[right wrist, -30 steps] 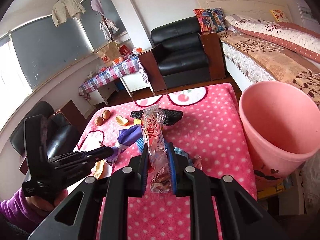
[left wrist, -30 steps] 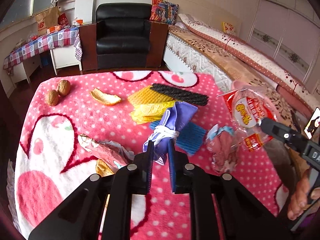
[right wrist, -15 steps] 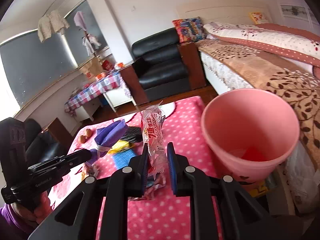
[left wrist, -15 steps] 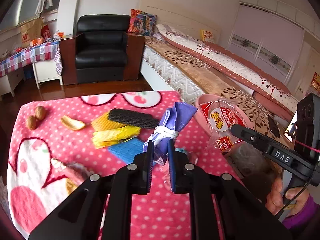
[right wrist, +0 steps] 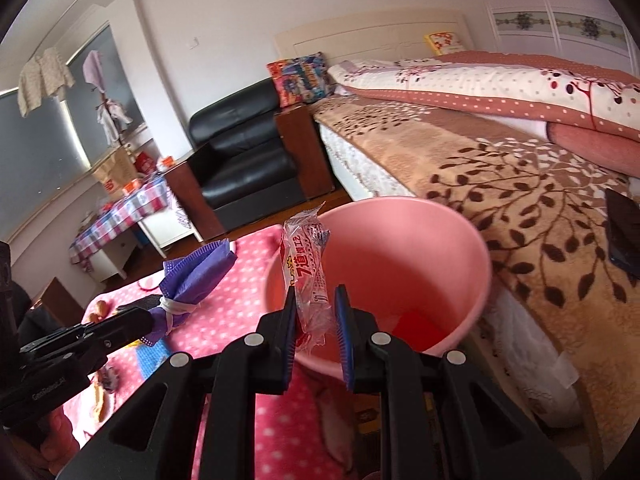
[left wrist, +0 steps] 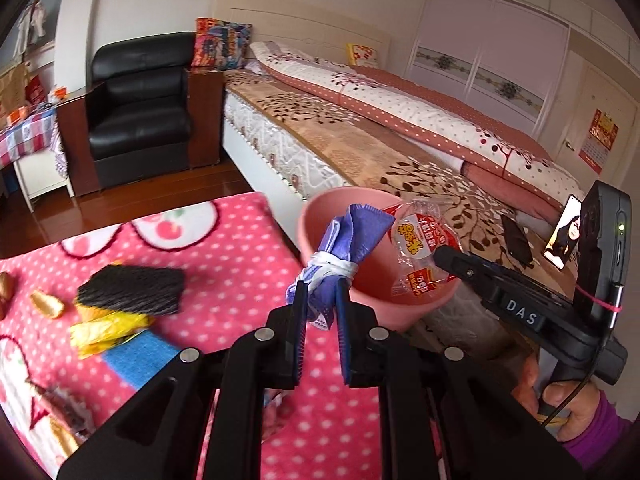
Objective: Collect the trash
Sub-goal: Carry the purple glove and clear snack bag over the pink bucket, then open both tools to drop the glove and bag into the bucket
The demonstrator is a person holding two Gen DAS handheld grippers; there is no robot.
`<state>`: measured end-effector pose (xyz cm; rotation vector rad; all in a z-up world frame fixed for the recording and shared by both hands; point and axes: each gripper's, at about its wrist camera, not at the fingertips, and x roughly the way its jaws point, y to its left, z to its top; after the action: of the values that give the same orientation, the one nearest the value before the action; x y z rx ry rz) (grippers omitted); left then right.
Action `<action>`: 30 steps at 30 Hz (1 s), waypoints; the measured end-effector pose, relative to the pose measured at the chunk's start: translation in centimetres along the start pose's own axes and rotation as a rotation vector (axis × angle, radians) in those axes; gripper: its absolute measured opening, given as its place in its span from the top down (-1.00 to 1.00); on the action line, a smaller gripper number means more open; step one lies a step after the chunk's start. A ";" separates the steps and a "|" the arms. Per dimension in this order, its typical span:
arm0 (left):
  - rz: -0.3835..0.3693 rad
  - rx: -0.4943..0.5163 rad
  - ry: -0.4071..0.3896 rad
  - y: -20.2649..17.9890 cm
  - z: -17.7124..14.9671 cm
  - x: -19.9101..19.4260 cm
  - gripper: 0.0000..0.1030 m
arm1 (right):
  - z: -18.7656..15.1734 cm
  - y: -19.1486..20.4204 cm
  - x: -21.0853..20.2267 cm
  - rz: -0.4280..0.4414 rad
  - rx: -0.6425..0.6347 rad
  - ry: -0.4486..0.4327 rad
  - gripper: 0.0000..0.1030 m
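Note:
My left gripper (left wrist: 320, 304) is shut on a purple cloth bundle tied with white string (left wrist: 352, 236) and holds it in front of the pink bucket (left wrist: 316, 216). My right gripper (right wrist: 316, 312) is shut on a clear plastic food wrapper with red print (right wrist: 306, 264) and holds it over the near rim of the pink bucket (right wrist: 448, 232). The wrapper also shows in the left wrist view (left wrist: 420, 240), over the bucket's mouth. The purple bundle shows in the right wrist view (right wrist: 196, 272), left of the bucket.
The pink polka-dot table (left wrist: 240, 248) carries a black scrubber (left wrist: 132, 290), yellow wrappers (left wrist: 108, 328), a blue cloth (left wrist: 136, 356), orange peel (left wrist: 46, 304) and crumpled wrappers (left wrist: 56, 404). A bed (right wrist: 500, 168) lies right of the bucket. A black armchair (left wrist: 140, 104) stands behind.
Both grippers have swung right from over the table toward the pink bucket, each still holding its item. The bucket now sits right in front of both.

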<state>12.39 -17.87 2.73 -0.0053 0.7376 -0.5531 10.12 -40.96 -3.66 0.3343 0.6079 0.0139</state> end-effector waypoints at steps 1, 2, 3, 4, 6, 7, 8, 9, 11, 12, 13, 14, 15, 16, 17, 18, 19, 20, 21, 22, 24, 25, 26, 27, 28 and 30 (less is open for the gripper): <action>-0.005 0.009 0.004 -0.6 0.2 0.6 0.74 | 0.1 -0.5 0.2 -0.009 0.005 0.001 0.66; -0.008 0.017 0.008 -1.1 0.4 1.2 0.74 | 0.2 -1.1 0.4 -0.018 0.011 0.001 0.66; -0.013 0.025 0.013 -1.6 0.6 1.9 0.74 | 0.3 -1.7 0.6 -0.027 0.016 0.001 0.66; -0.015 0.032 0.018 -2.1 0.7 2.4 0.74 | 0.4 -2.0 0.8 -0.036 0.018 0.002 0.66; -0.014 0.045 0.029 -2.9 0.9 3.6 0.74 | 0.7 -2.6 1.4 -0.049 0.018 0.004 0.65; -0.013 0.050 0.036 -3.3 1.0 4.2 0.74 | 0.9 -2.8 1.7 -0.054 0.016 0.007 0.65; -0.010 0.053 0.044 -3.5 1.0 4.7 0.74 | 0.9 -3.1 1.9 -0.060 0.014 0.010 0.65; -0.008 0.055 0.051 -3.8 1.1 5.3 0.74 | 0.9 -3.2 2.2 -0.065 0.011 0.012 0.64; -0.002 0.056 0.064 -4.0 1.1 6.1 0.74 | 0.8 -3.5 2.7 -0.075 0.009 0.019 0.64; 0.000 0.058 0.067 -4.2 1.2 6.5 0.74 | 0.8 -3.7 2.9 -0.079 0.009 0.023 0.63; 0.003 0.061 0.067 -4.3 1.2 6.7 0.74 | 0.8 -3.9 3.1 -0.081 0.010 0.024 0.63; 0.006 0.066 0.066 -4.5 1.2 6.9 0.74 | 0.8 -4.1 3.3 -0.082 0.012 0.027 0.63; 0.007 0.070 0.064 -4.6 1.3 7.1 0.74 | 0.8 -4.3 3.5 -0.085 0.013 0.031 0.63; 0.007 0.073 0.060 -4.7 1.3 7.3 0.74 | 0.8 -4.3 3.6 -0.087 0.013 0.032 0.63; 0.006 0.073 0.053 -4.7 1.2 7.3 0.74 | 0.7 -4.4 3.7 -0.090 0.010 0.033 0.63; 0.008 0.073 0.050 -4.8 1.3 7.4 0.74 | 0.7 -4.4 3.8 -0.093 0.008 0.034 0.63; 0.009 0.075 0.049 -4.8 1.3 7.5 0.73 | 0.7 -4.6 4.0 -0.094 0.009 0.038 0.62; 0.011 0.077 0.049 -4.9 1.3 7.6 0.70 | 0.6 -4.5 4.0 -0.097 0.009 0.041 0.62; 0.014 0.079 0.049 -5.0 1.4 7.7 0.70 | 0.6 -4.6 4.2 -0.101 0.010 0.043 0.60; 0.016 0.079 0.049 -5.0 1.5 7.8 0.70 | 0.5 -4.5 4.2 -0.103 0.009 0.046 0.57; 0.015 0.078 0.049 -5.1 1.6 7.9 0.69 | 0.5 -4.5 4.4 -0.106 0.008 0.049 0.40; 0.019 0.079 0.047 -5.2 1.7 7.9 0.68 | 0.4 -4.5 4.4 -0.110 0.007 0.050 0.33; 0.022 0.079 0.045 -5.2 1.7 7.8 0.62 | 0.4 -4.5 4.4 -0.112 0.007 0.049 0.24; 0.023 0.078 0.042 -5.2 1.8 7.7 0.54 | 0.4 -4.5 4.3 -0.113 0.007 0.048 0.17; 0.026 0.078 0.039 -5.3 1.8 7.6 0.39 | 0.4 -4.5 4.3 -0.114 0.007 0.047 0.15; 0.032 0.081 0.029 -5.3 1.9 7.3 0.33 | 0.4 -4.3 4.0 -0.118 0.008 0.042 0.08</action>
<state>15.46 -26.28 0.50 0.0894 0.7415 -0.5530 13.24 -44.75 -6.94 0.3057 0.6689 -0.0944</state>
